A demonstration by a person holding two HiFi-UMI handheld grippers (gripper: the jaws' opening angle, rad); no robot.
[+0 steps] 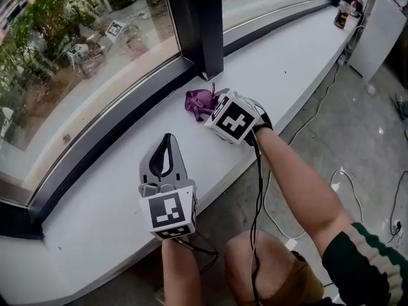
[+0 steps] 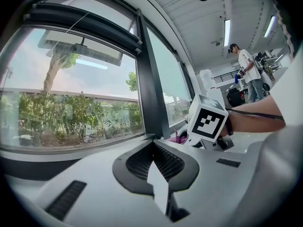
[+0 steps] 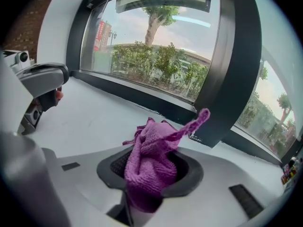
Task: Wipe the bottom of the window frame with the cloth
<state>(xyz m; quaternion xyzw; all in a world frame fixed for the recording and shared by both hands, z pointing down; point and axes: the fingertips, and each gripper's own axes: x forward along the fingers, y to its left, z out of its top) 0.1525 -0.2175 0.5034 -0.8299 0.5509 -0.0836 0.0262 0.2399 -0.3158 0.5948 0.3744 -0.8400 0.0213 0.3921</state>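
A crumpled purple cloth [image 1: 199,102] hangs just above the white sill [image 1: 287,62], close to the dark vertical post [image 1: 199,24]. My right gripper [image 1: 209,109] is shut on it; in the right gripper view the cloth [image 3: 154,167] bunches up between the jaws with one corner sticking up. The dark bottom rail of the window frame [image 1: 115,129] runs along the sill's far edge and shows beyond the cloth as the rail [image 3: 142,98]. My left gripper [image 1: 167,139] sits further left over the sill, shut and holding nothing, its tips [image 2: 154,143] pointing at the rail.
Bottles [image 1: 344,8] stand at the sill's far right end beside a white panel [image 1: 382,37]. Cables [image 1: 347,190] trail over the grey floor below. A person [image 2: 248,72] stands in the room's background. Trees and outdoor furniture lie beyond the glass.
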